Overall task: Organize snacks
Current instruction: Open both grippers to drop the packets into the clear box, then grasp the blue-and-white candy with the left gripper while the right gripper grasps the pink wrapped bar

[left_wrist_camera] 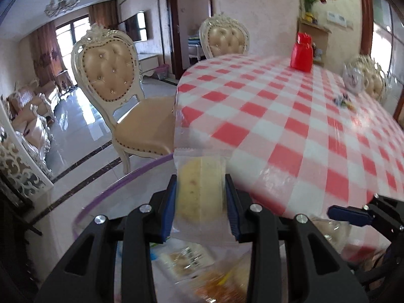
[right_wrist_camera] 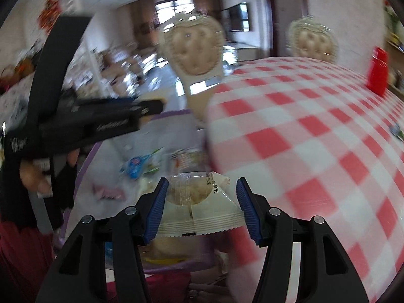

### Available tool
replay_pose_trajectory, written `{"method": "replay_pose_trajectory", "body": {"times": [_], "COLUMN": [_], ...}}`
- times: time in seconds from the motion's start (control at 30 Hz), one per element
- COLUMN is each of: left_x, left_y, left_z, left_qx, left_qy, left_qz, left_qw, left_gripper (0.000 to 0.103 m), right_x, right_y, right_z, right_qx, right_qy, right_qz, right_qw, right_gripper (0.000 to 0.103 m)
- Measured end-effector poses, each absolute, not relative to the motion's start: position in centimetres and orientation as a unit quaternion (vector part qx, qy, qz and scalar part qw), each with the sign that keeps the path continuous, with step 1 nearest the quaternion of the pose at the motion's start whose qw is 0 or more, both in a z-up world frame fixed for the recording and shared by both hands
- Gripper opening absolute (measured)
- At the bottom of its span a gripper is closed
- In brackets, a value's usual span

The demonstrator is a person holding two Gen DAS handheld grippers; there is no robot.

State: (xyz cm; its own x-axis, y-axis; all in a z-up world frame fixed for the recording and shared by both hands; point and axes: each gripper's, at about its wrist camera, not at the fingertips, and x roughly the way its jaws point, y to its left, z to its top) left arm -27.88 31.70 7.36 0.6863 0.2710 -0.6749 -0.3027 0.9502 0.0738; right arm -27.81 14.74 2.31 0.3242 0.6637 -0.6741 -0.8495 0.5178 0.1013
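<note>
My left gripper (left_wrist_camera: 200,202) is shut on a clear-wrapped round yellow pastry (left_wrist_camera: 199,192), held above a purple-rimmed bin (left_wrist_camera: 111,189) at the table's edge. Several wrapped snacks (left_wrist_camera: 184,260) lie blurred in the bin below it. My right gripper (right_wrist_camera: 202,209) is open, and a white-wrapped pastry packet (right_wrist_camera: 199,209) lies between its jaws over the same bin (right_wrist_camera: 88,161); the left pad touches the wrapper, the right pad stands apart. A blue snack pack (right_wrist_camera: 141,164) and a pink one (right_wrist_camera: 108,192) lie in the bin. The right gripper's blue pad (left_wrist_camera: 351,216) shows at lower right in the left wrist view.
A table with a red-and-white checked cloth (left_wrist_camera: 290,126) fills the right. A red box (left_wrist_camera: 301,53) and a white teapot (left_wrist_camera: 354,80) stand at its far side. Padded cream chairs (left_wrist_camera: 111,80) stand beyond the table edge. The hand holding the left gripper (right_wrist_camera: 63,128) is at left.
</note>
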Motion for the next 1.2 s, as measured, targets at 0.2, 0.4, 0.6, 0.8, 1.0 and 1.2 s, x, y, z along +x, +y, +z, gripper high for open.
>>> {"method": "replay_pose_trajectory", "body": {"times": [0.2,0.4,0.6,0.8,1.0,1.2], "left_x": [-28.8,-29.8,-28.8,-23.2,-13.5,-1.5], "left_y": [33.4,35.2,32.4,23.3,13.0,6.1], "left_z": [7.1,8.5,9.7,11.8,12.5,7.3], "left_qx": [-0.013,-0.046,-0.099,-0.134,-0.129,-0.127], "left_qy": [0.379,0.347,0.308,0.295,0.264,0.307], "left_qz": [0.18,0.251,0.206,0.057,-0.038,-0.047], "left_qw": [0.908,0.902,0.924,0.944,0.955,0.942], "left_gripper": [0.039,0.087,0.094,0.099,0.101,0.101], "right_x": [-29.6,-29.3,-24.6,-16.4,-11.9,-8.2], "right_y": [17.3,16.6,10.1,-2.4,-13.2,-19.1], "right_z": [1.8,3.5,5.3,4.8,3.5,1.6], "right_qx": [-0.147,-0.091,-0.054,0.082,0.129,0.128], "right_qy": [0.336,0.296,0.274,0.311,0.325,0.342], "right_qz": [0.511,0.545,0.465,0.295,0.157,0.116], "right_qw": [0.778,0.779,0.84,0.9,0.924,0.924], "right_gripper": [0.056,0.076,0.079,0.079,0.082,0.082]}}
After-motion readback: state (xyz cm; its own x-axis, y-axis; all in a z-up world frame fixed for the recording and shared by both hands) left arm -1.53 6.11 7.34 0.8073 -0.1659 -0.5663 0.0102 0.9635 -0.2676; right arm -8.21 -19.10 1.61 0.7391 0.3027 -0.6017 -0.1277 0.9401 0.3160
